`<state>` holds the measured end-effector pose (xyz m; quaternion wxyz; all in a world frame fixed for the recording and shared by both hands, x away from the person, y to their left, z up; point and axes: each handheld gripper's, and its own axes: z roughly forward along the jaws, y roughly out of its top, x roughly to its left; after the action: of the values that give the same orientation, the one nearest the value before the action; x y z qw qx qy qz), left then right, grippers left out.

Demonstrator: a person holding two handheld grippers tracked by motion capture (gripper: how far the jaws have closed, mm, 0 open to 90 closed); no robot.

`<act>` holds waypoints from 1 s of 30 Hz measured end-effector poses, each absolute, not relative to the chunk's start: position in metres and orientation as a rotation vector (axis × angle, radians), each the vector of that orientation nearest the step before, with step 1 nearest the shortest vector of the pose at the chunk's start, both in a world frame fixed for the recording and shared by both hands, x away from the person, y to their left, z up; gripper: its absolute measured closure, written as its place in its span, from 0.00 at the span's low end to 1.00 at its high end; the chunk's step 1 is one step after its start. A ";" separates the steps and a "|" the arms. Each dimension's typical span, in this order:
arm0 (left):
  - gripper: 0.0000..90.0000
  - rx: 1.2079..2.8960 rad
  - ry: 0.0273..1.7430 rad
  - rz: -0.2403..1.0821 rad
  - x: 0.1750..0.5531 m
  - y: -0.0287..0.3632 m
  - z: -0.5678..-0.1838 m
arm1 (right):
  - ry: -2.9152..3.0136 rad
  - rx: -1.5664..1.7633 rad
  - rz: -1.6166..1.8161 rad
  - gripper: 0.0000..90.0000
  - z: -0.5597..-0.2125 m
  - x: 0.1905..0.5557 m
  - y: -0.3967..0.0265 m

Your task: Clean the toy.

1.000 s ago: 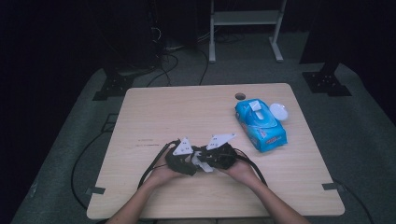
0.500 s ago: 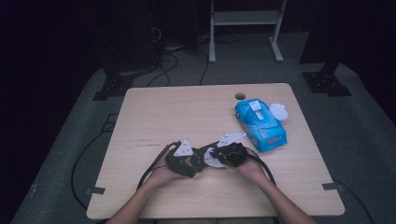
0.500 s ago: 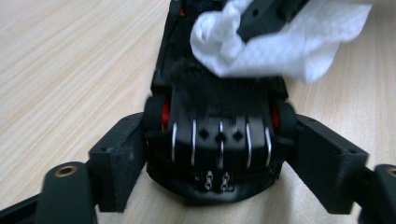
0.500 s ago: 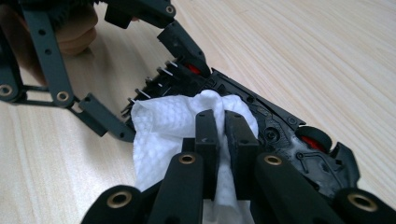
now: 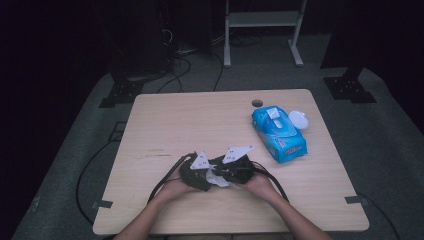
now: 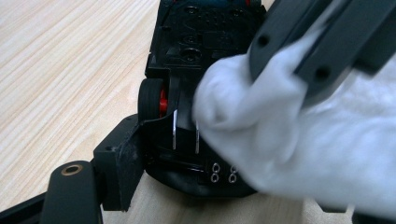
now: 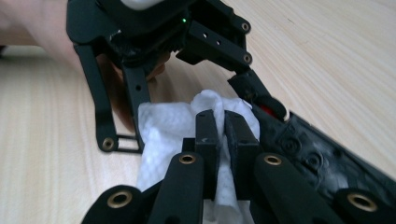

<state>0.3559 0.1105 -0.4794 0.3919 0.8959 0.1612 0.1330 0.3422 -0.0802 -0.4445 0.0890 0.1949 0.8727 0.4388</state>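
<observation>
A black toy car (image 6: 187, 60) with red-hubbed wheels lies underside-up on the wooden worktop (image 5: 200, 120), clamped in the left gripper's (image 5: 196, 172) jaws, which have just been closing. The right gripper's (image 7: 223, 126) jaws pinch a crumpled white wipe (image 7: 163, 126) against the car.

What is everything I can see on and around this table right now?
toy car: one, black with a red wheel hub, underside showing, near edge of the table, between the left gripper's jaws
white wipe: one, white, crumpled, pinched in the right gripper and pressed against the toy car
wipes pack: one, blue, lying on the right part of the table
lid: one, white, round, just right of the wipes pack
table: one, light wood, with a small dark hole near its far edge
white stand: one, on the floor behind the table
cables: several, black, on the floor
left gripper: one, black, holding the toy car
right gripper: one, black, shut on the white wipe
hands: two, at the near edge
</observation>
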 end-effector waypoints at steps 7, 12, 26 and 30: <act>0.27 2.256 0.424 0.332 0.356 0.110 -0.478 | 2.496 0.747 1.251 0.94 -0.441 0.363 -0.079; 0.27 2.261 0.423 0.337 0.356 0.110 -0.478 | 2.531 0.684 1.280 0.94 -0.439 0.360 -0.064; 0.27 2.254 0.421 0.341 0.356 0.111 -0.476 | 2.488 0.797 1.296 0.94 -0.438 0.374 -0.073; 0.27 2.247 0.426 0.343 0.357 0.114 -0.476 | 2.476 0.787 1.239 0.94 -0.437 0.377 -0.070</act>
<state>0.3565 0.1137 -0.4759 0.4026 0.8894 0.1685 0.1357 0.3772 -0.0698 -0.4374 0.1311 0.2712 0.8528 0.4266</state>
